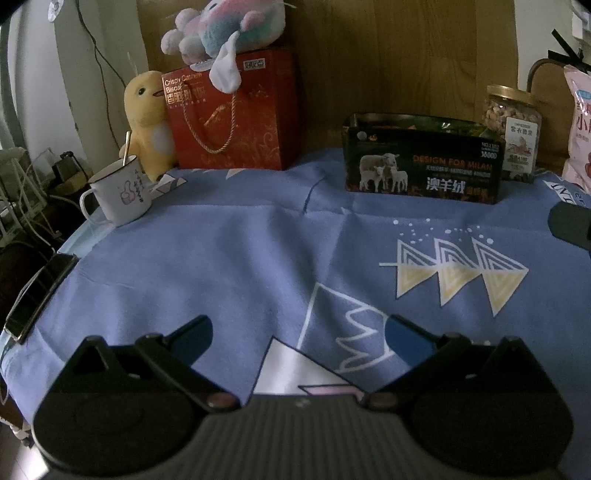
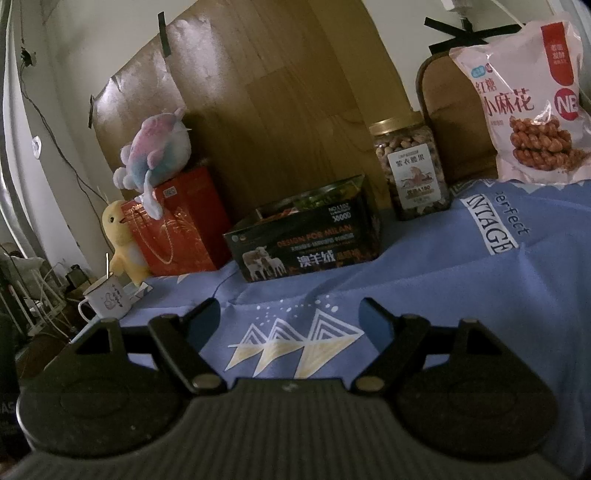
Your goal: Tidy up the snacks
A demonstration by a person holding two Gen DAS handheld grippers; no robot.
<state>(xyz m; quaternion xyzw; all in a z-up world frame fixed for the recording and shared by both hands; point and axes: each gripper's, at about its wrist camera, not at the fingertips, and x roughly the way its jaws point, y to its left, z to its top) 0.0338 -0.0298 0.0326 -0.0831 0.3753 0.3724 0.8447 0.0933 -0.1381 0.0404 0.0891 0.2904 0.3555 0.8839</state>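
A black open-topped box (image 1: 424, 162) (image 2: 306, 243) printed with sheep stands at the back of the blue cloth, with small packets just visible inside. To its right is a clear nut jar (image 1: 511, 125) (image 2: 415, 170) with a gold lid. A pink bag of twisted pastries (image 2: 528, 99) (image 1: 580, 129) leans at the far right. My left gripper (image 1: 299, 339) hovers open over the cloth near the front, holding nothing. My right gripper (image 2: 290, 317) is open as well, empty, well short of the box. A dark part of it shows at the right edge of the left wrist view.
A red gift bag (image 1: 236, 114) (image 2: 181, 229) carries a pastel plush toy (image 1: 225, 26) at the back left, with a yellow plush (image 1: 146, 118) beside it. A white mug (image 1: 120, 194) (image 2: 105, 301) holds a spoon near the left edge. A phone (image 1: 37, 291) lies at the table's left rim.
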